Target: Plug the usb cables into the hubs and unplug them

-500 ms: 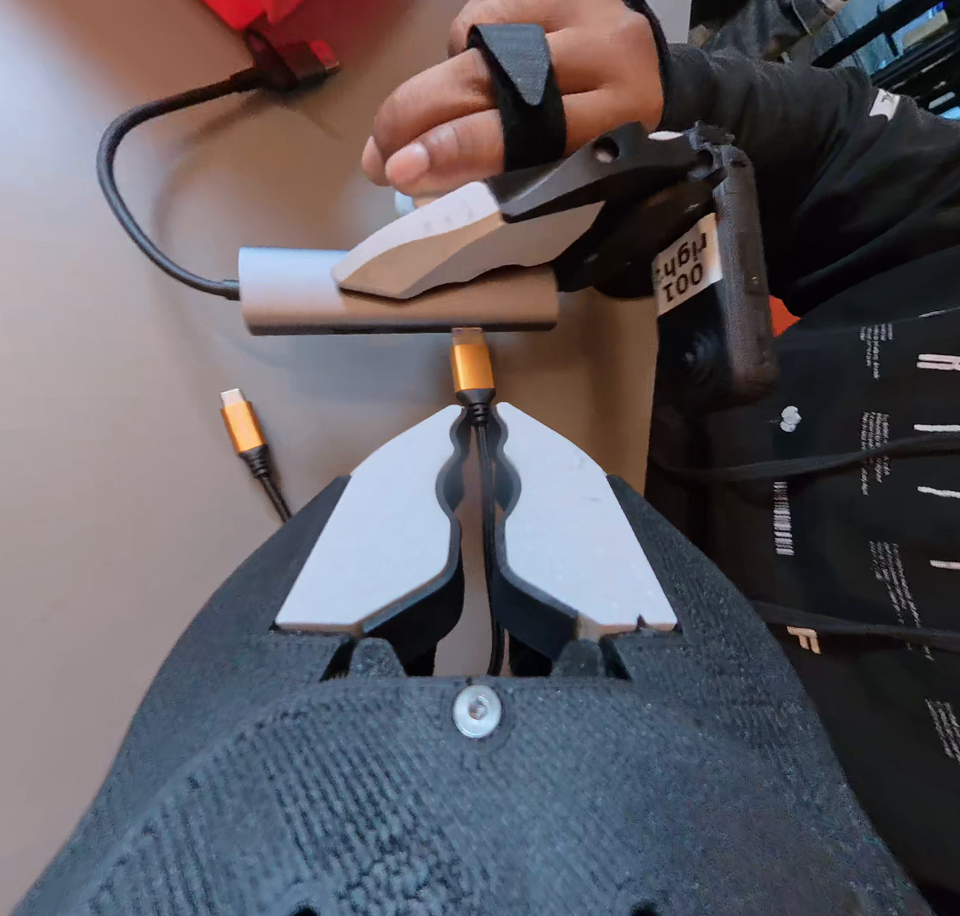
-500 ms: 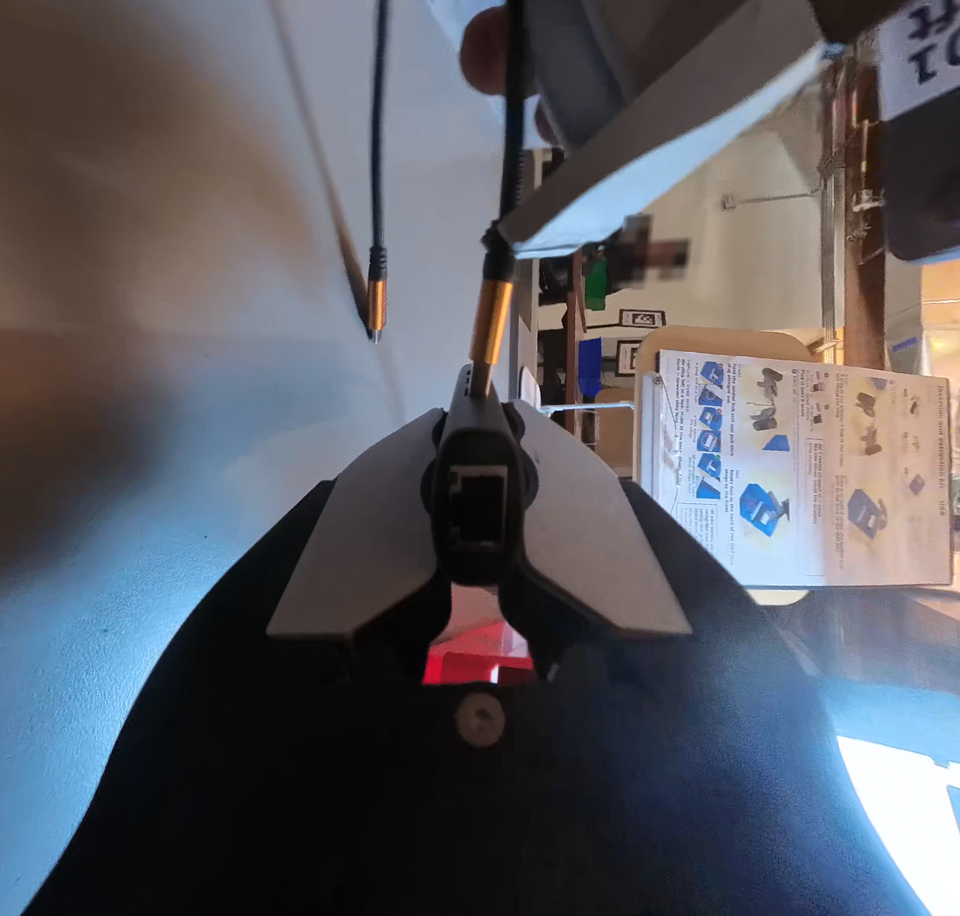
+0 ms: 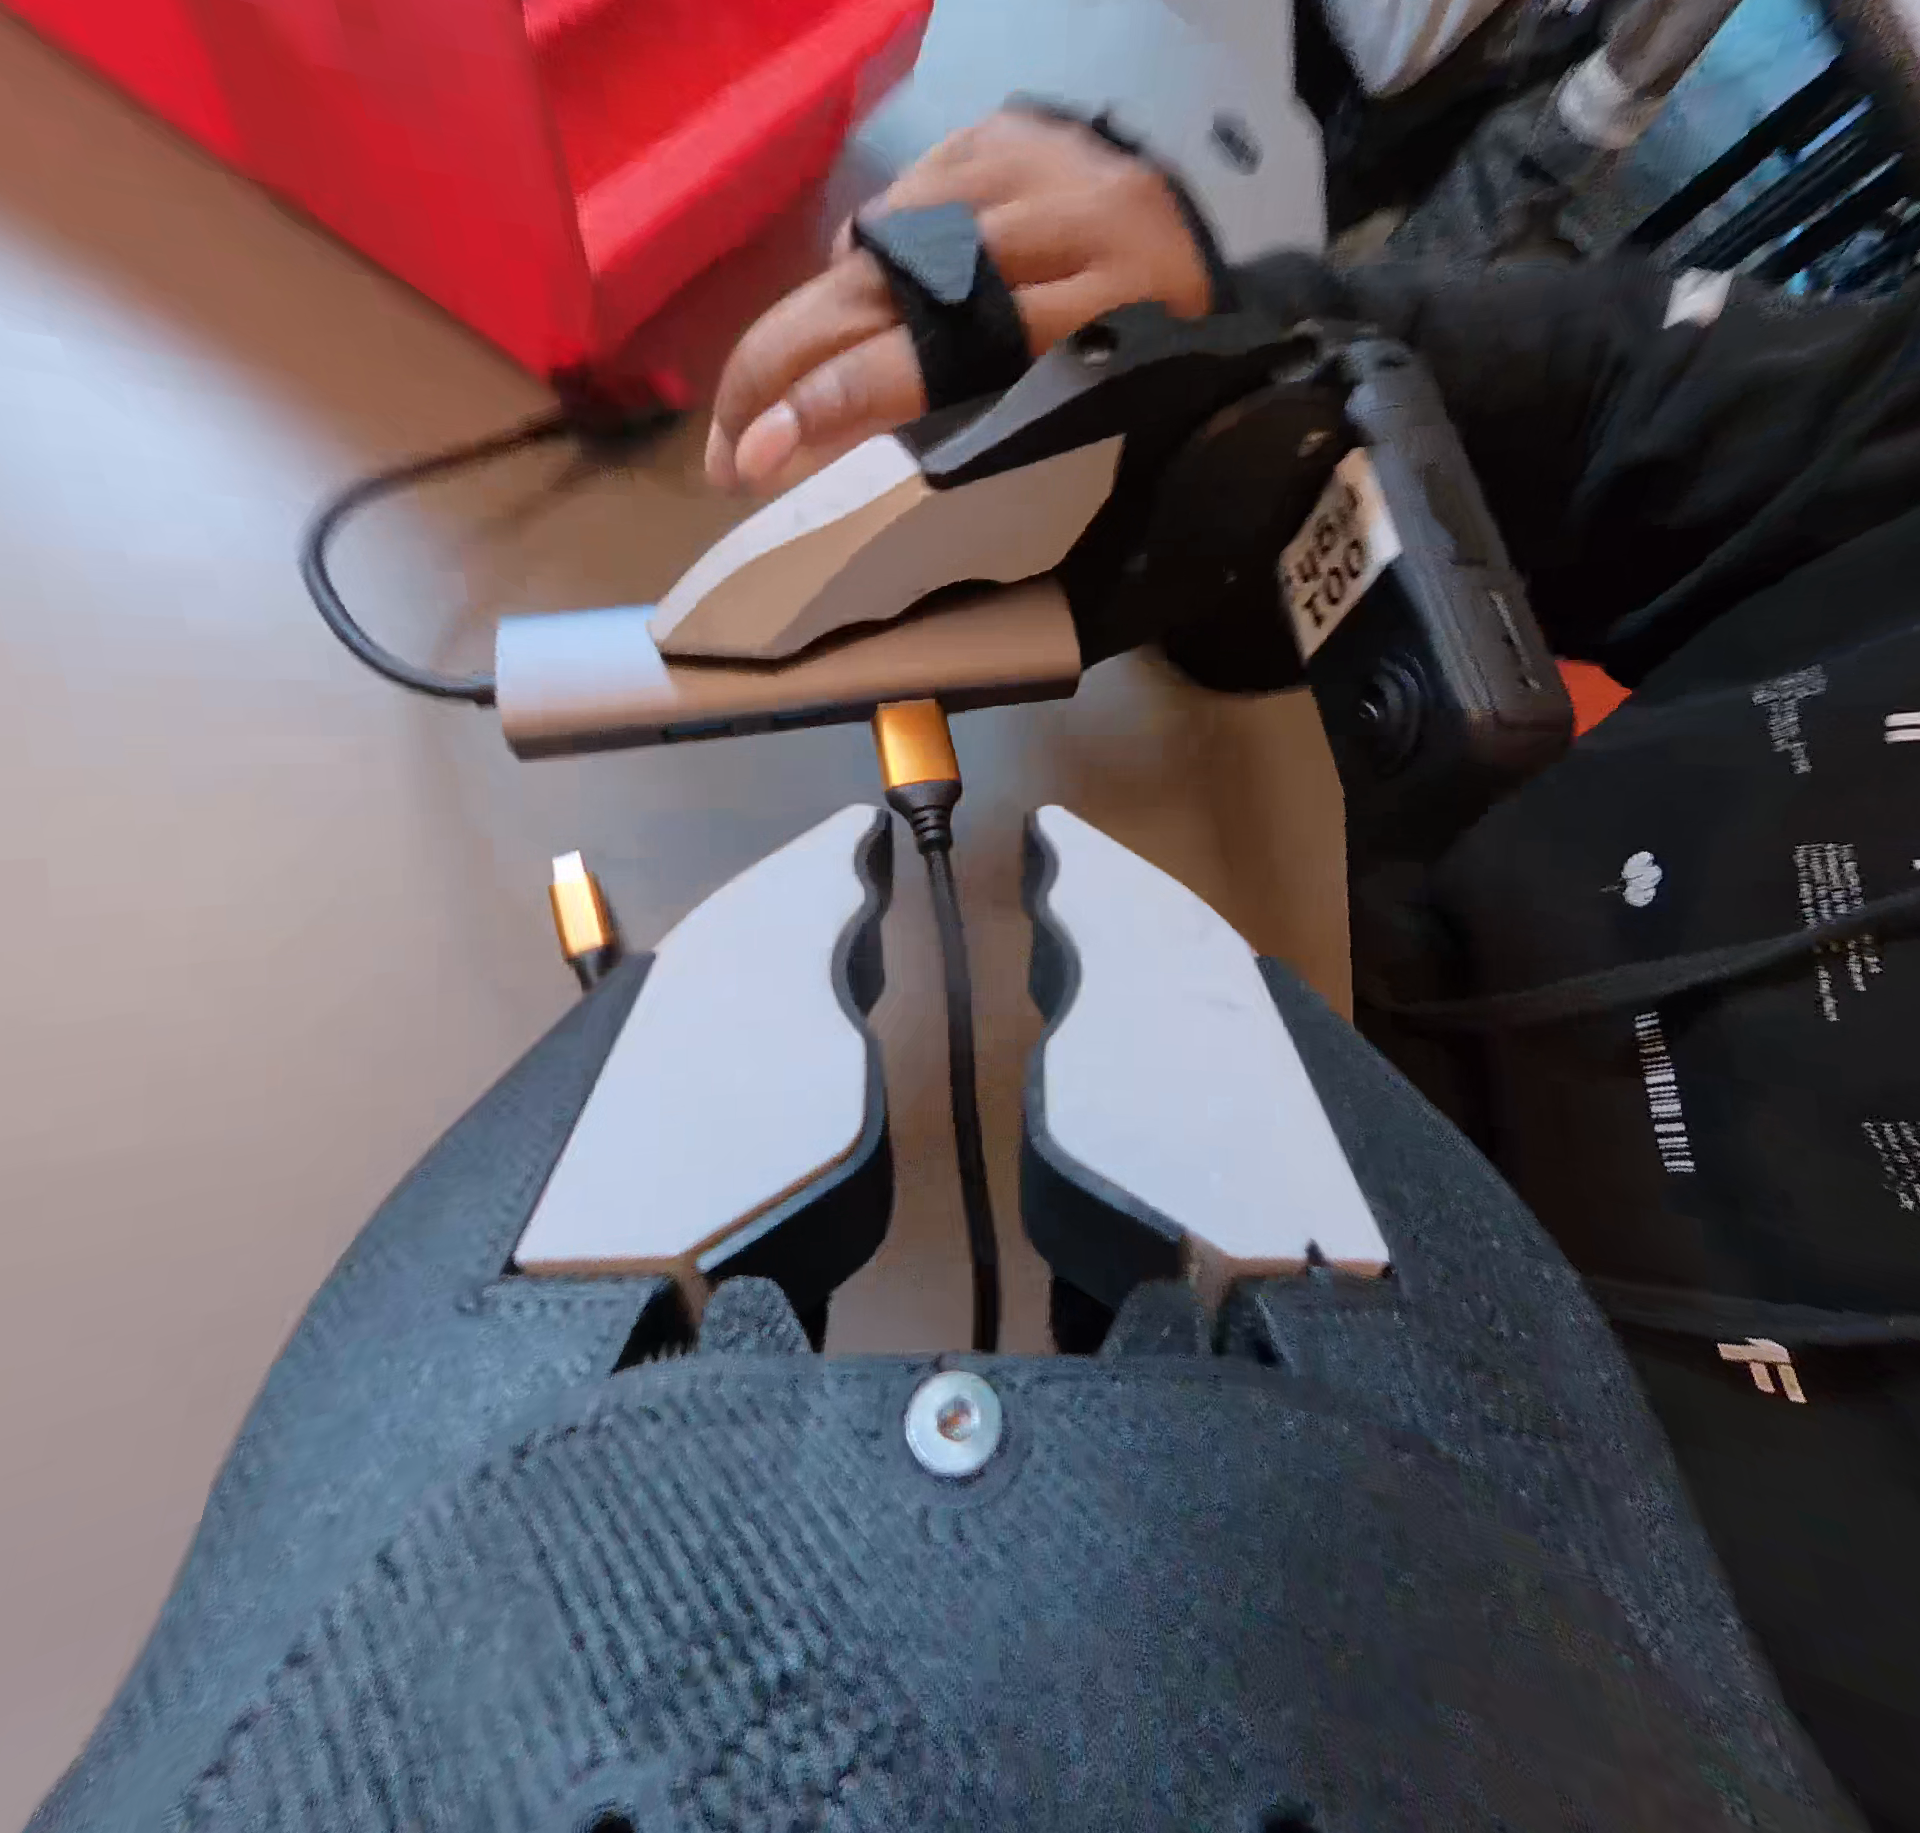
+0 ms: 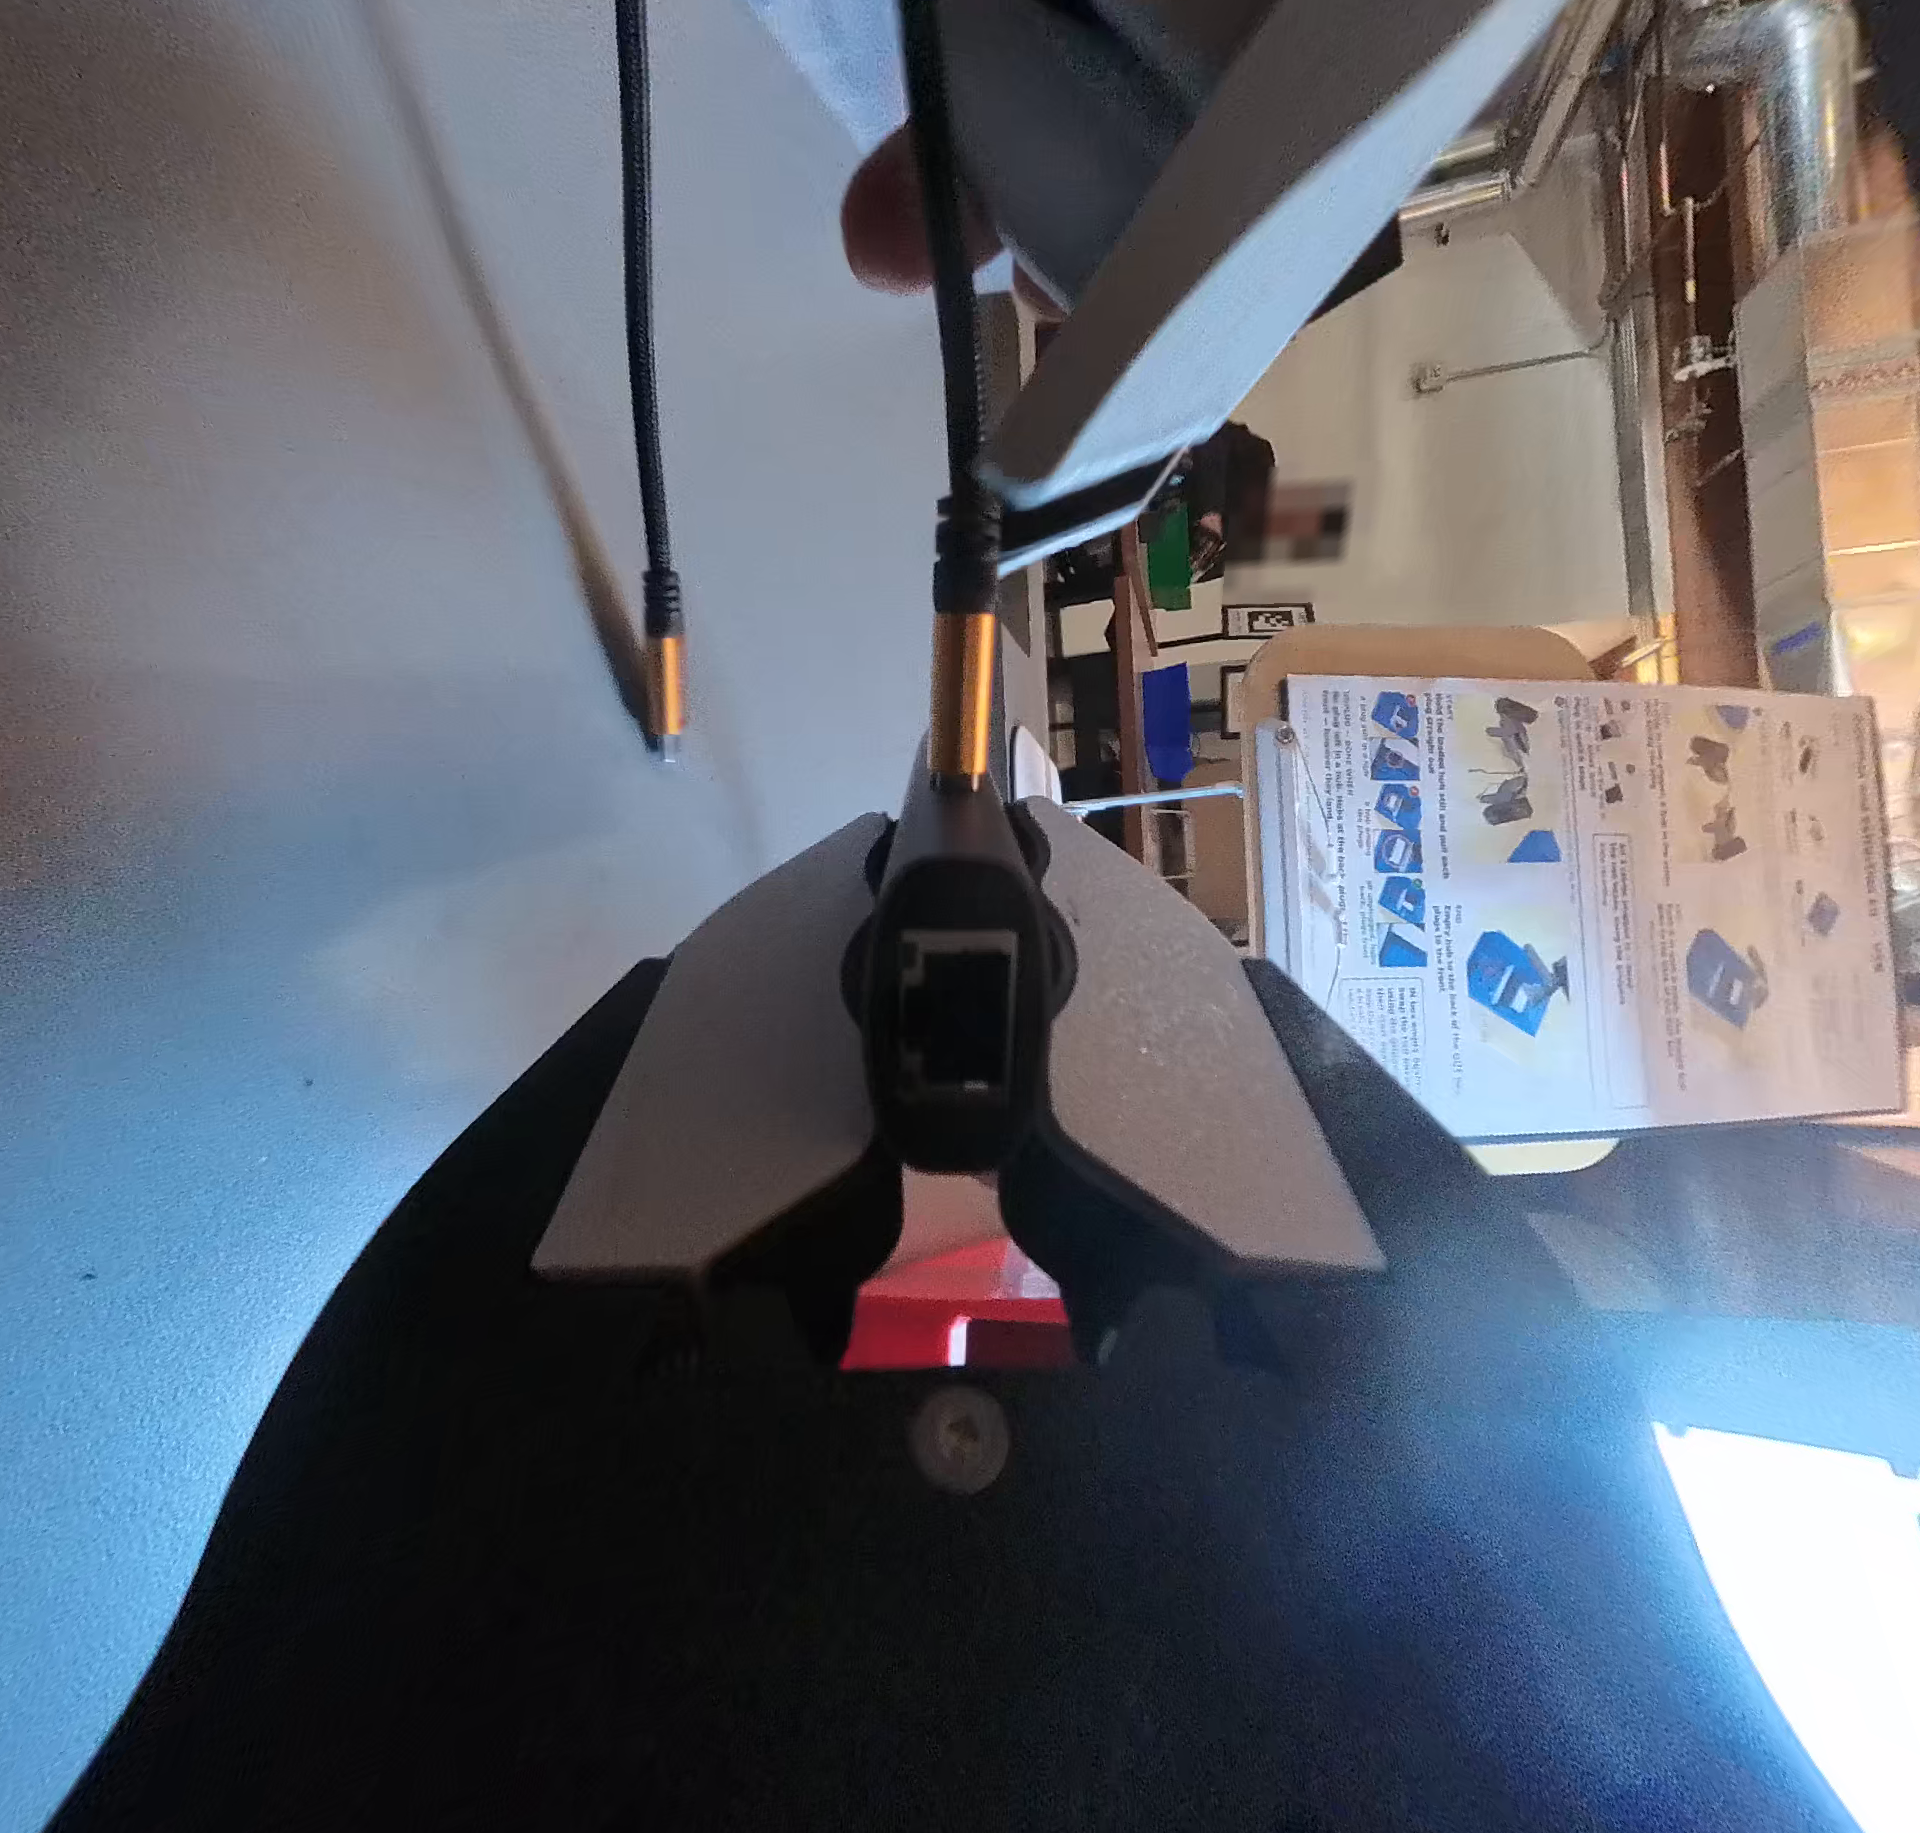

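Left gripper [image 3: 956,827] fingers are parted, loose around the cable [image 3: 961,1035]; its orange plug [image 3: 914,744] sits in the hub [image 3: 790,687]. Right gripper [image 4: 961,848] is clamped on the hub. Risk: a cable snag could yank the plug out.

Workshop: exposed ducting [image 4: 1787,100], instruction sheet [image 4: 1579,910]

One hub [image 3: 790,677], two orange-tipped cable plugs [image 3: 914,744] [image 3: 580,916], one red bin [image 3: 436,121].
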A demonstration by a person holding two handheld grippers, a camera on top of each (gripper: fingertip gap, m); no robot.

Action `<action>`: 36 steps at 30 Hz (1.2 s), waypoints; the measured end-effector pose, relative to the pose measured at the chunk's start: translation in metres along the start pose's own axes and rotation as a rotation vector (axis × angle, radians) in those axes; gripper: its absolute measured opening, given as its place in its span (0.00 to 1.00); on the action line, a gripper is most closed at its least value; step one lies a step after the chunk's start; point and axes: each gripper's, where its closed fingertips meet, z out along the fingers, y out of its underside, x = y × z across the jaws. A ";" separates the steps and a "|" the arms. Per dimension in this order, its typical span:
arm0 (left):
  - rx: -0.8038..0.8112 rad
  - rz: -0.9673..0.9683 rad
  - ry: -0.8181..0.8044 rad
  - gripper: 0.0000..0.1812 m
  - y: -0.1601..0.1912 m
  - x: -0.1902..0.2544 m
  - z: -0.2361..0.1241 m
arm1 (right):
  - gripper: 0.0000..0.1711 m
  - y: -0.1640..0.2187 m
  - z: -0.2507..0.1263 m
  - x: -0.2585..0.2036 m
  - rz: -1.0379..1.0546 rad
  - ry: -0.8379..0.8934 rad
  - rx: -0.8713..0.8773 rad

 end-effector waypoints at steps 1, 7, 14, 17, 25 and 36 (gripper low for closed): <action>0.055 0.022 -0.003 0.14 -0.008 0.001 -0.007 | 0.10 -0.001 -0.003 0.003 0.033 -0.005 0.031; 0.246 0.214 -0.235 0.14 -0.023 -0.032 -0.045 | 0.10 -0.025 -0.029 0.021 0.432 -0.148 0.299; 0.232 0.467 -0.228 0.18 -0.011 0.000 -0.010 | 0.10 -0.060 -0.050 0.031 0.861 -0.382 0.556; 0.271 0.464 -0.220 0.12 -0.012 0.004 -0.005 | 0.10 -0.062 -0.050 0.030 0.955 -0.432 0.582; 0.249 0.403 -0.188 0.10 0.006 -0.008 -0.010 | 0.19 -0.052 -0.042 0.021 0.978 -0.489 0.487; 0.303 0.343 -0.220 0.15 0.006 -0.021 -0.033 | 0.10 -0.051 -0.047 0.031 0.974 -0.458 0.513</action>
